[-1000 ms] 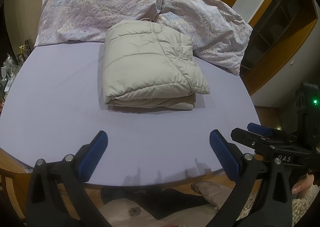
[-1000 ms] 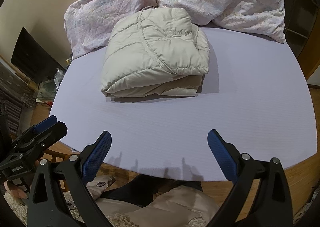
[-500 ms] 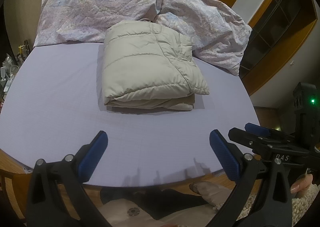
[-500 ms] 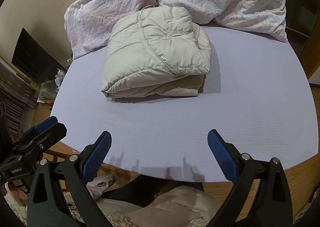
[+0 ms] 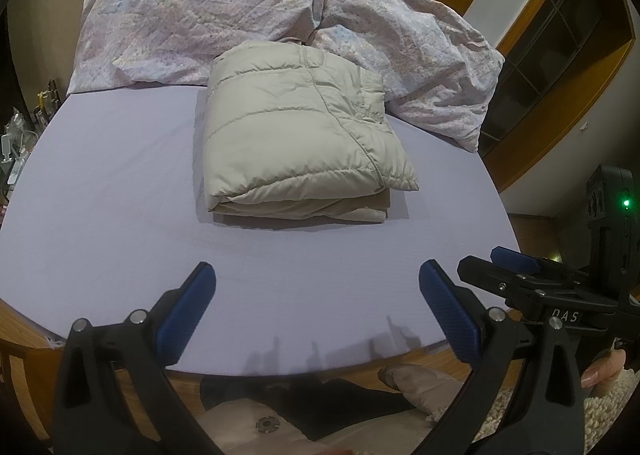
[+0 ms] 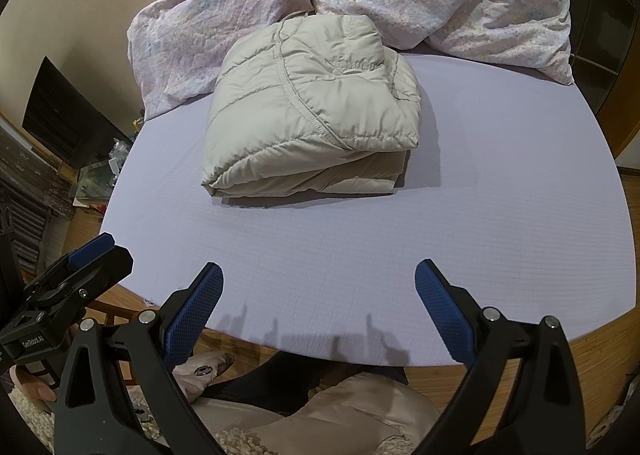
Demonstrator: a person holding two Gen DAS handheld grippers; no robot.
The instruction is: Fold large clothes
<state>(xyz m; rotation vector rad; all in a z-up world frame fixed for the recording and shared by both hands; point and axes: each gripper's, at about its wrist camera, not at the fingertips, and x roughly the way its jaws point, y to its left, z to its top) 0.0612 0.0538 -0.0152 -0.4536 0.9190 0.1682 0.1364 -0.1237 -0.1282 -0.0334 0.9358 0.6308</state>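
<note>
beige quilted puffer jacket (image 5: 304, 135), folded, is seen well ahead of the left gripper (image 5: 316, 303) and right gripper (image 6: 318, 295); both are spread wide, empty. "das" is read on the right one.

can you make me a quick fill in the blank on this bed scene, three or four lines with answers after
1. The beige puffer jacket lies ____ into a compact bundle on the lilac sheet.
2. Both the left gripper and the right gripper hold ____.
3. Behind the jacket lies a crumpled floral ____.
4. The jaws of both grippers stand ____.

Answers: folded; nothing; duvet; open
</note>
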